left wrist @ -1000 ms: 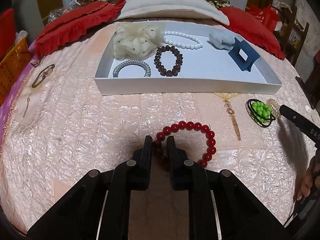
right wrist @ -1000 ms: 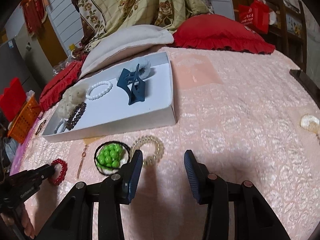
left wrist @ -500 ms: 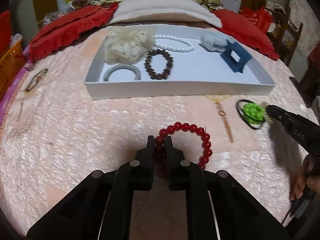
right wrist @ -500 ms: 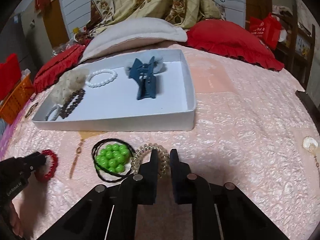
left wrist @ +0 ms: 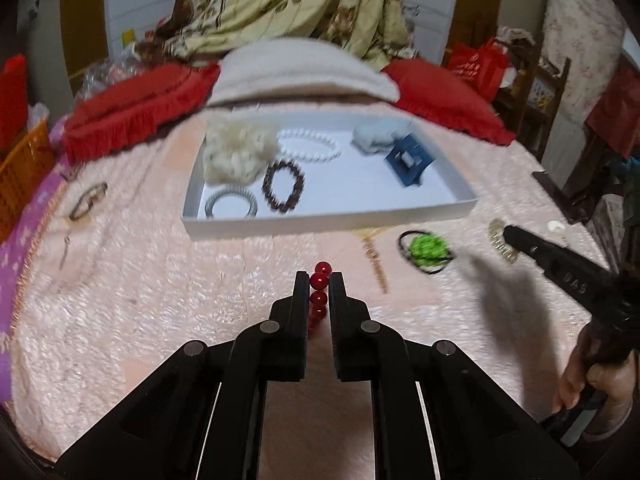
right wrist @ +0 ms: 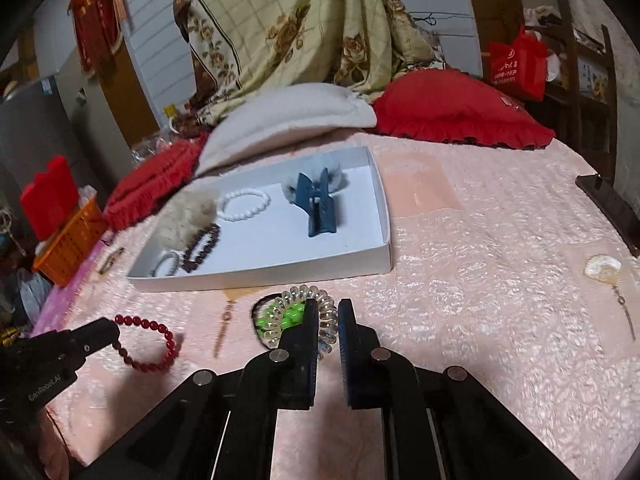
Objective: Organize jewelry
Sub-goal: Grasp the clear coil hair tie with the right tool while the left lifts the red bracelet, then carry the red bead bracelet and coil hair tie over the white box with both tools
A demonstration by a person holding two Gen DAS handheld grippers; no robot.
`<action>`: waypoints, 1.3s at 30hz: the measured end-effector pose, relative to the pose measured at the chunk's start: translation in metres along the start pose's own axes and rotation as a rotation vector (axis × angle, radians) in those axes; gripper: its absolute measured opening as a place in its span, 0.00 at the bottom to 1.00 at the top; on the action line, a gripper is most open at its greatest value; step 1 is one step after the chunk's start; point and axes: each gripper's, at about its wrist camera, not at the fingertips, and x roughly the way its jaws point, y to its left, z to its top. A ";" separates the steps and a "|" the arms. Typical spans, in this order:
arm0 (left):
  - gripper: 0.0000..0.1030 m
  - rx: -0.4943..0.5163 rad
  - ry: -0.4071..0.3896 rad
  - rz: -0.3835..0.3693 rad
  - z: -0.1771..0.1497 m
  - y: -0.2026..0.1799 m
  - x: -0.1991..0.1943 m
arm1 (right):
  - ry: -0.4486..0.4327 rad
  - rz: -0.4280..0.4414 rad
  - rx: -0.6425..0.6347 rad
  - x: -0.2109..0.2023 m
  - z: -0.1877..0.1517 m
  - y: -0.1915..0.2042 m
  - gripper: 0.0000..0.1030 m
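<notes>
My left gripper is shut on a red bead bracelet and holds it above the pink bedspread; from the right wrist view the bracelet hangs from the left gripper. My right gripper is shut on a clear spiral hair tie, lifted over the green bead hair tie. In the left wrist view the spiral tie sits at the right gripper's tip. The white tray holds a cream scrunchie, white pearl, brown bead and silver bracelets, and a blue claw clip.
A gold tassel pendant and the green bead hair tie lie before the tray. A bangle lies at left, a shell pendant at right. Red and white pillows line the back. An orange basket stands left.
Both grippers have risen from the bedspread with their loads. The red bracelet now hangs edge-on in my left gripper. The spiral tie has lifted clear of the bed beside the green tie.
</notes>
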 end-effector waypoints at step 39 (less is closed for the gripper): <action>0.08 0.080 -0.129 0.259 -0.016 -0.021 -0.116 | -0.118 0.145 0.015 -0.123 -0.013 0.048 0.09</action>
